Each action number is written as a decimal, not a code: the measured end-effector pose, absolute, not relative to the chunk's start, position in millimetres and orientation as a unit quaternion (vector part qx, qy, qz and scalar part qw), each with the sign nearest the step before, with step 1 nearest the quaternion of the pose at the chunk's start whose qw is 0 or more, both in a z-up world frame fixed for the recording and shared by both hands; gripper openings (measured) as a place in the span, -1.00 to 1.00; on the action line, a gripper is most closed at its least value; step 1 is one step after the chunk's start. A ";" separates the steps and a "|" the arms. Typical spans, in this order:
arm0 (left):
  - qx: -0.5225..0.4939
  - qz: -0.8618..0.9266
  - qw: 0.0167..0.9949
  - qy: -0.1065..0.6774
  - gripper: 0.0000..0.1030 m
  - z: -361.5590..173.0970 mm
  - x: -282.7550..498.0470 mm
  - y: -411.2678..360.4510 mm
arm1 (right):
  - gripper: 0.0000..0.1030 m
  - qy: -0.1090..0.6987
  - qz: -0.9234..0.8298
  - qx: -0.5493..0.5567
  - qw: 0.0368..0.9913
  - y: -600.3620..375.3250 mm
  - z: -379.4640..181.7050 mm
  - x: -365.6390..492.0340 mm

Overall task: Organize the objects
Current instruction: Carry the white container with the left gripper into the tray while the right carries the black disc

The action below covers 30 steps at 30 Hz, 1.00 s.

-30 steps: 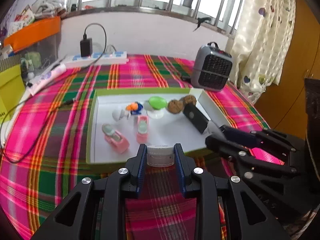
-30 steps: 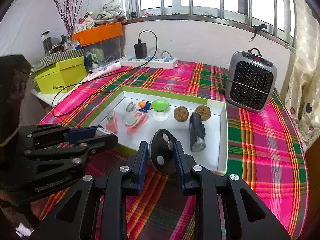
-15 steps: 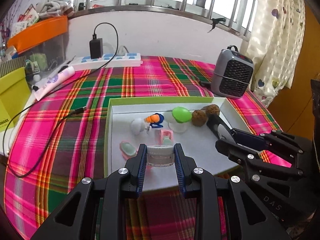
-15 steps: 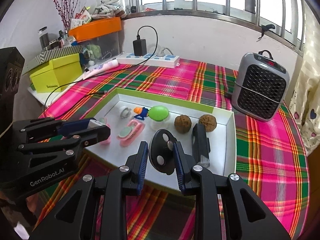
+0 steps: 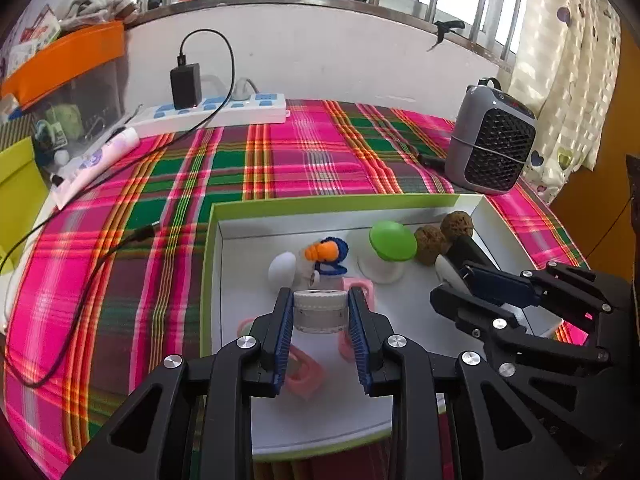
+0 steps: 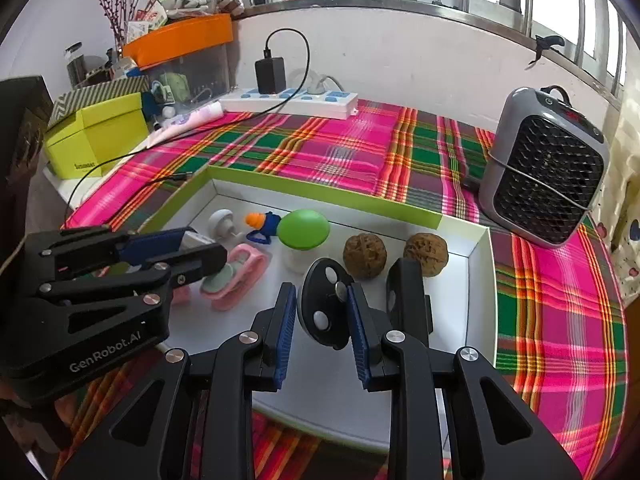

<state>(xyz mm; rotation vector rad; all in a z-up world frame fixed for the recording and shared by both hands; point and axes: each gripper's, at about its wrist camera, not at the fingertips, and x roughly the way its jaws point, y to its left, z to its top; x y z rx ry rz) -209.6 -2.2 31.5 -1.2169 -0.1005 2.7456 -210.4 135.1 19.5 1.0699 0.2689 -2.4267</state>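
Note:
My left gripper [image 5: 320, 312] is shut on a small clear jar with a white lid [image 5: 320, 309], held over the near left part of a white tray with a green rim [image 5: 332, 202]. My right gripper [image 6: 323, 312] is shut on a flat black oval piece with silver studs [image 6: 324, 304], above the tray's [image 6: 320, 194] near middle. Inside the tray lie a green mushroom toy [image 6: 303, 230], two walnuts [image 6: 365, 255], a black bar [image 6: 408, 292], pink clips [image 6: 240, 274], a white hook [image 6: 222, 222] and an orange-and-blue toy [image 6: 262, 224].
A grey fan heater [image 6: 546, 168] stands right of the tray on the plaid cloth. A white power strip with a black charger [image 6: 288, 98] lies at the back wall, its cable [image 5: 100, 256] looping left. A yellow-green box [image 6: 96, 136] and an orange-lidded bin [image 6: 180, 38] sit far left.
Both grippers have moved forward and slightly down, from the tray's near edge to over its inside, each still holding its object. The tray's contents have not shifted.

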 end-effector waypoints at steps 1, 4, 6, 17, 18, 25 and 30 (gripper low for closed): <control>-0.404 0.912 0.069 -0.034 -0.51 31.4 -210.4 -2.9 | -0.47 0.101 -0.884 0.392 0.235 134.4 18.1 -211.8; -0.403 0.912 0.069 -0.039 -0.51 31.2 -211.9 -6.1 | -0.47 0.105 -0.883 0.393 0.236 133.3 15.6 -214.2; -0.402 0.913 0.061 -0.042 -0.51 30.8 -213.6 -10.8 | -0.47 0.109 -0.883 0.393 0.234 133.1 13.9 -216.1; -0.402 0.913 0.048 -0.043 -0.51 27.1 -217.7 -17.1 | -0.47 0.117 -0.884 0.388 0.234 128.1 11.0 -219.6; -0.401 0.914 0.047 -0.041 -0.51 27.0 -217.8 -17.4 | -0.47 0.116 -0.884 0.388 0.234 127.9 11.0 -219.6; -0.405 0.912 0.053 -0.041 -0.51 24.9 -217.4 -15.1 | -0.47 0.116 -0.885 0.386 0.235 127.7 10.7 -219.2; -0.408 0.911 0.055 -0.040 -0.50 23.7 -217.2 -12.8 | -0.47 0.114 -0.885 0.386 0.234 128.1 10.7 -218.8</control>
